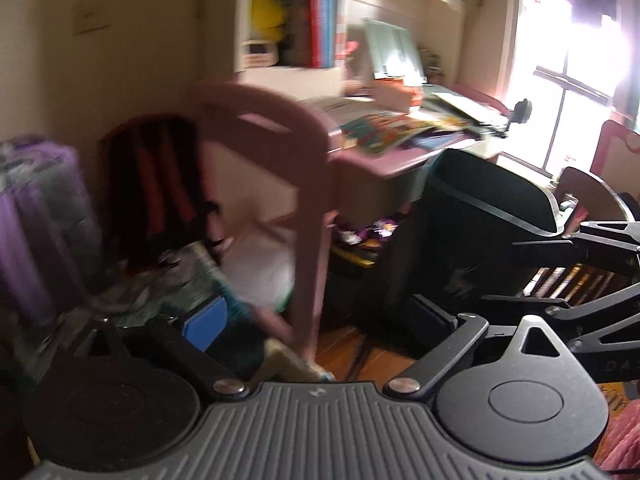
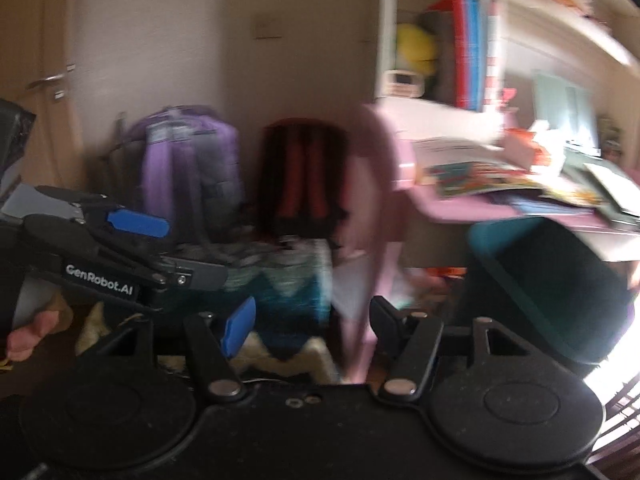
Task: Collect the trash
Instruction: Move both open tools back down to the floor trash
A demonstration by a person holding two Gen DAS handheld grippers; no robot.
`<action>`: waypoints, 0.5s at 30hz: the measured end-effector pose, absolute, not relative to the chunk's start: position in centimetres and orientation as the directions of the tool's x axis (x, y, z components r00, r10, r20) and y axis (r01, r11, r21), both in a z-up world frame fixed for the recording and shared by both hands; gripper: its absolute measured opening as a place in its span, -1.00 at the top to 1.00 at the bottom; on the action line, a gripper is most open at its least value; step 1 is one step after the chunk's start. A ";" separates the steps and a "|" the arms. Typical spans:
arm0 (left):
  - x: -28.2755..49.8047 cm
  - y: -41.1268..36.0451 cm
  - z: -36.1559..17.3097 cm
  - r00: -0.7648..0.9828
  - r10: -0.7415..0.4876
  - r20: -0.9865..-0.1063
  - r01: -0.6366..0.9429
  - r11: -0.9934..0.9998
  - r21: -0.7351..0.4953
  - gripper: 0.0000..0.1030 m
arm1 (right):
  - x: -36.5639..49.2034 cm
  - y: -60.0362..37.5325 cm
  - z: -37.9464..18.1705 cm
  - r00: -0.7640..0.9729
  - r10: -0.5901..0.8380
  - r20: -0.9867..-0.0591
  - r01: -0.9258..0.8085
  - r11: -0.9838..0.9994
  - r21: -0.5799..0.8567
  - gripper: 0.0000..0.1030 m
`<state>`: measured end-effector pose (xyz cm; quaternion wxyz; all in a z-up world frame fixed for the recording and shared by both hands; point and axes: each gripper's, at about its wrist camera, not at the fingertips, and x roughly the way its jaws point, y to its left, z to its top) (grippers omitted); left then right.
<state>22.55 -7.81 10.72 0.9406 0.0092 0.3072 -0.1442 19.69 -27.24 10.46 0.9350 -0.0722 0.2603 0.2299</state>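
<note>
Both views are blurred by motion. My left gripper (image 1: 316, 320) is open and empty, its blue-padded left finger (image 1: 206, 326) low in the frame; it also shows at the left of the right wrist view (image 2: 160, 240). My right gripper (image 2: 312, 320) is open and empty, with a blue pad on its left finger (image 2: 238, 328); its arm shows at the right of the left wrist view (image 1: 580, 280). A dark bin with a teal rim (image 1: 472, 224) stands beside the pink desk (image 1: 384, 160), also in the right wrist view (image 2: 552, 280). No trash item can be made out clearly.
A pink chair (image 1: 288, 184) stands in front of the desk, which is covered with papers and books (image 2: 500, 180). A purple backpack (image 2: 188, 168) and a red-black backpack (image 2: 304, 176) lean against the wall. White shelves (image 2: 440, 52) rise above. A bright window (image 1: 580, 60) is right.
</note>
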 end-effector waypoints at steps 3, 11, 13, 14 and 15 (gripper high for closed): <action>21.6 -3.7 8.8 0.778 -0.243 -0.579 0.238 0.967 -0.086 -0.97 | 20.1 -23.5 8.5 0.711 0.453 -0.538 -0.534 0.846 0.006 -0.22; 20.3 6.2 1.1 0.790 -0.163 -0.591 0.128 0.987 -0.101 -1.00 | 22.6 -14.5 0.2 0.566 0.561 -0.604 -0.637 0.763 0.111 -0.23; 20.5 8.8 -1.7 0.772 -0.135 -0.622 0.098 0.991 -0.093 -1.00 | 23.5 -12.5 -2.4 0.536 0.571 -0.622 -0.643 0.753 0.137 -0.23; 20.7 10.1 -3.3 0.759 -0.110 -0.641 0.075 0.994 -0.081 -1.00 | 24.0 -11.4 -3.9 0.518 0.578 -0.631 -0.648 0.747 0.153 -0.23; 20.9 11.4 -4.9 0.749 -0.081 -0.658 0.043 0.996 -0.073 -1.00 | 24.4 -10.5 -5.2 0.506 0.578 -0.640 -0.647 0.745 0.162 -0.23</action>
